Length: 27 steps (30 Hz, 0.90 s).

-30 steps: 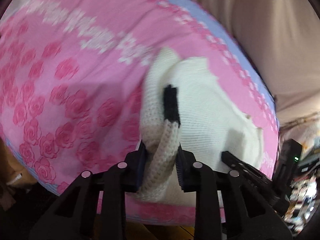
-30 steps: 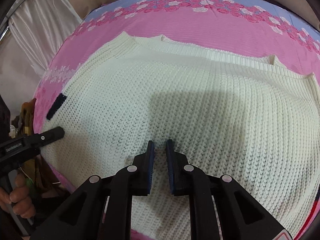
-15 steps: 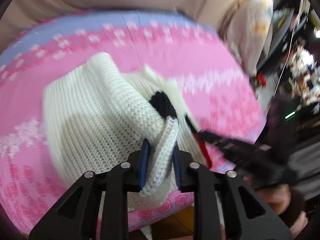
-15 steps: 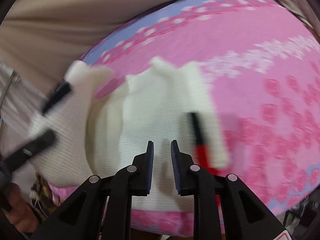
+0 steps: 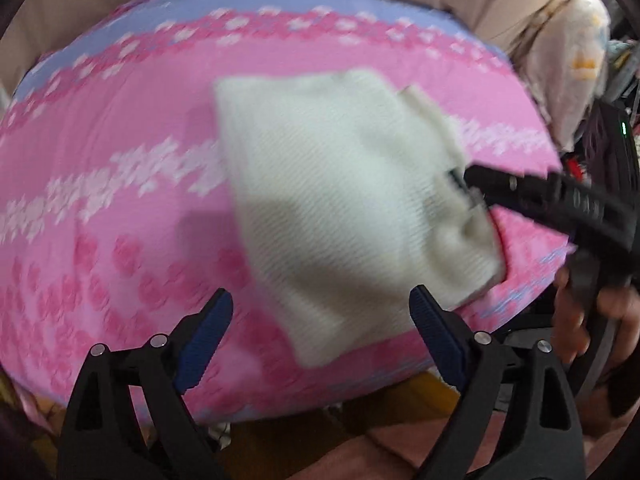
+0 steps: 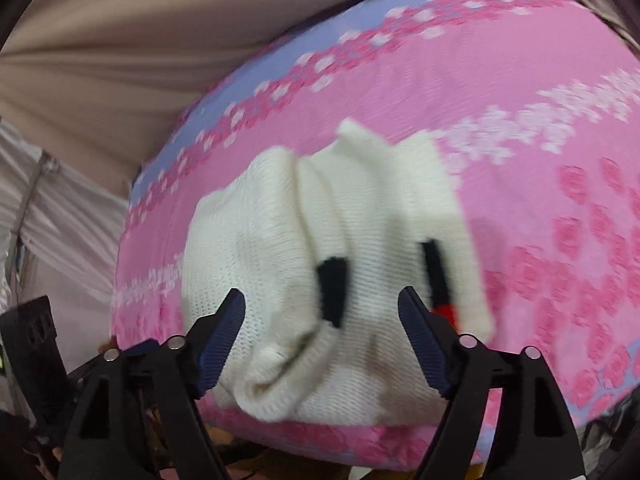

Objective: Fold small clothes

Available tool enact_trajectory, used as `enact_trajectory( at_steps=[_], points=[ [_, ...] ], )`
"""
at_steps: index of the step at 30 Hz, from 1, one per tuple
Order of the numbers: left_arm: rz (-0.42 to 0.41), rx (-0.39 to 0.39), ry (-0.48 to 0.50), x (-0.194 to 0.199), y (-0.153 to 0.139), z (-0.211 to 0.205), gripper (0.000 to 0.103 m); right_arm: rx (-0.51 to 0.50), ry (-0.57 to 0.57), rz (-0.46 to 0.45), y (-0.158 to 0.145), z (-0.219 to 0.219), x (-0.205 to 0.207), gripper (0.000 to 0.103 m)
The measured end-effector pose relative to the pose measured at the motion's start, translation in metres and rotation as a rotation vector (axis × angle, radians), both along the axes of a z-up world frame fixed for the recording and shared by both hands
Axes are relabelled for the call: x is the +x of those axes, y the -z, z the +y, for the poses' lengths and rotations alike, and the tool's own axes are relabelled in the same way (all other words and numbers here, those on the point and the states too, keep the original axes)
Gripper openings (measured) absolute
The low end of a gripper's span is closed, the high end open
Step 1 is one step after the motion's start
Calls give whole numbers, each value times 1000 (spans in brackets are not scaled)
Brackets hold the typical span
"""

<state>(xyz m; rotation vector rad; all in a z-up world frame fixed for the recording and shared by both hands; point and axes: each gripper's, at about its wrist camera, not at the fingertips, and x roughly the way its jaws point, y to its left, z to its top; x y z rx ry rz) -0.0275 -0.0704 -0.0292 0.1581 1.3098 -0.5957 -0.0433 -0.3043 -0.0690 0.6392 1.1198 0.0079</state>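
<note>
A folded white knit sweater [image 5: 344, 208] [image 6: 340, 240] with black and red marks lies on the pink flowered cloth [image 5: 120, 208] [image 6: 540, 120]. My left gripper [image 5: 320, 316] hovers over its near edge, jaws opening wide, nothing pressed between the pads. My right gripper [image 6: 320, 316] also stands wide and still opening above the sweater's bunched near end, without gripping it. In the left wrist view the right gripper [image 5: 520, 188] reaches in from the right edge, its tips at the sweater's right side, with a hand [image 5: 572, 320] holding it.
Beige drapes [image 6: 140, 40] hang behind the cloth-covered surface. Light fabric [image 5: 572, 60] and clutter sit at the far right. The surface's near edge [image 5: 280, 396] drops off just beyond my fingers. The left gripper's body [image 6: 32, 340] shows at the lower left.
The left gripper let go of the sweater fold it was shut on and opened wide. The right gripper opened too. Both views swung, and the sweater now lies folded over.
</note>
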Motion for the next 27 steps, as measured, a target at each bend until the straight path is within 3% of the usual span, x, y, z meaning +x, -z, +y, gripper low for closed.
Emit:
enact_trajectory(
  at_steps=[4,10,12,13,16,17,19,21,23,24,25,27],
  points=[
    [80,-5,-37,0,11,23,87,14,-48,99,20,25,28,75],
    [151,-5,137,-19,21,0,87,66,-99,44,-5,49,48,32],
    [178,10,176,-22,30,-14,85,122,-94,1,-20,44,49,26],
    [181,31,179,-22,35,-17,76,171,-71,-39,-31,37,45,24],
    [191,107,154,-19,49,-19,56,288,12,-134,-58,3,23,22],
    [210,104,136,-17,52,-17,55,276,47,-156,-64,-12,11,22],
    [249,83,102,-14,59,-13,55,102,88,-122,-59,-33,-10,22],
    [282,82,96,-14,66,-15,55,-32,101,-16,-25,-45,-21,22],
    [284,91,114,-16,67,-22,55,19,129,111,32,-61,-32,23],
    [268,100,128,-18,64,-25,54,83,156,97,44,-65,-39,24],
    [238,106,143,-19,58,-28,54,137,203,59,43,-70,-48,25],
    [183,90,166,-21,42,-30,58,146,242,39,30,-73,-56,39]
  ],
)
